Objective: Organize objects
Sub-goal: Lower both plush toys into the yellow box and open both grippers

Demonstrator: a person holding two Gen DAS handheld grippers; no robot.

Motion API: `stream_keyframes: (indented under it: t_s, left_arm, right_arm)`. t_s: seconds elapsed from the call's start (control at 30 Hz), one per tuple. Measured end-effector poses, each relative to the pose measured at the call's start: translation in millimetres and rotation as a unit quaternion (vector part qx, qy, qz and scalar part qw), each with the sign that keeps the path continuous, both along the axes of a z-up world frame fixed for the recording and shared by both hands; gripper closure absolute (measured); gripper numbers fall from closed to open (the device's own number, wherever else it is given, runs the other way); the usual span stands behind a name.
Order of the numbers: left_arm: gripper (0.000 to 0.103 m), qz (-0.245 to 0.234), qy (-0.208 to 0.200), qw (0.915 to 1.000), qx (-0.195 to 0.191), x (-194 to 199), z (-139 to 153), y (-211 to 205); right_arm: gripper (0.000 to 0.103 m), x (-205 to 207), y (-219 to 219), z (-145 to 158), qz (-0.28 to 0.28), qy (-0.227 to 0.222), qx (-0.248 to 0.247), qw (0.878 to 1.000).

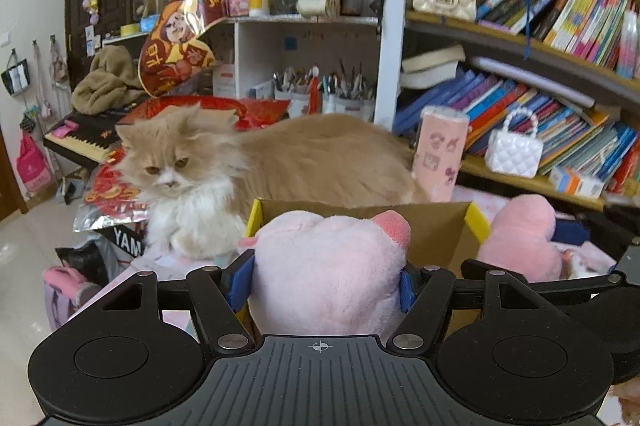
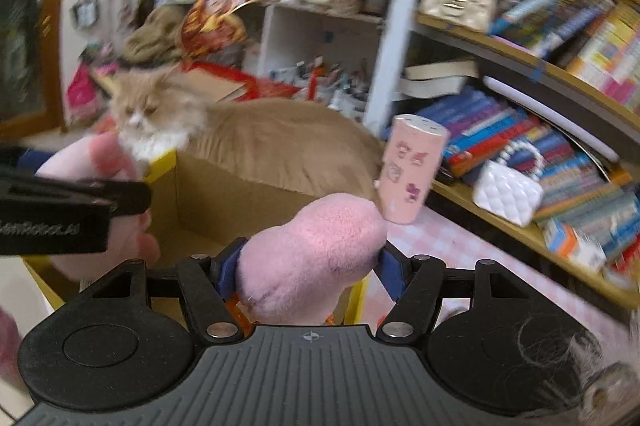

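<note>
Left claw (image 1: 326,276) and right claw (image 2: 308,268) both clamped, side by side.

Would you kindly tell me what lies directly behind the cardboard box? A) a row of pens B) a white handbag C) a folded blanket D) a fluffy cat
D: the fluffy cat lies stretched along the far wall of the cardboard box, while the left gripper holds a pink plush toy over it.

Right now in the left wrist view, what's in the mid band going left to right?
Keyboard → cat → pale pink plush held by the left gripper → second pink plush; on the shelf behind it, the white quilted handbag.
</note>
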State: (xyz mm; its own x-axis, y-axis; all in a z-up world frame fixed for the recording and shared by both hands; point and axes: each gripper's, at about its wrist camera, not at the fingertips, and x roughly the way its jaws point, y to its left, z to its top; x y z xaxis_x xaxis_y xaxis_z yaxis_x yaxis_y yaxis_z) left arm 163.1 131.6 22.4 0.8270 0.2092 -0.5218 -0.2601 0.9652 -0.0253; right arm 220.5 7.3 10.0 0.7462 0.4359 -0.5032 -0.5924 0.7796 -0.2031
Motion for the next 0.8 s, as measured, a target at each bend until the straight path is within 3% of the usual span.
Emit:
stream_keyframes:
  t_s: [0.4,0.8]
  left_arm:
    - [0.034,-0.012,0.064,0.9976,0.024,39,-34,0]
    - [0.03,-0.02,0.079,0.9961,0.032,49,-42,1]
  right_arm:
    - [0.039,34,36,-37,0.108,0.035,-0.099,0.989]
    - [0.038,41,54,-49,0.14,0.08,-0.156,0.975]
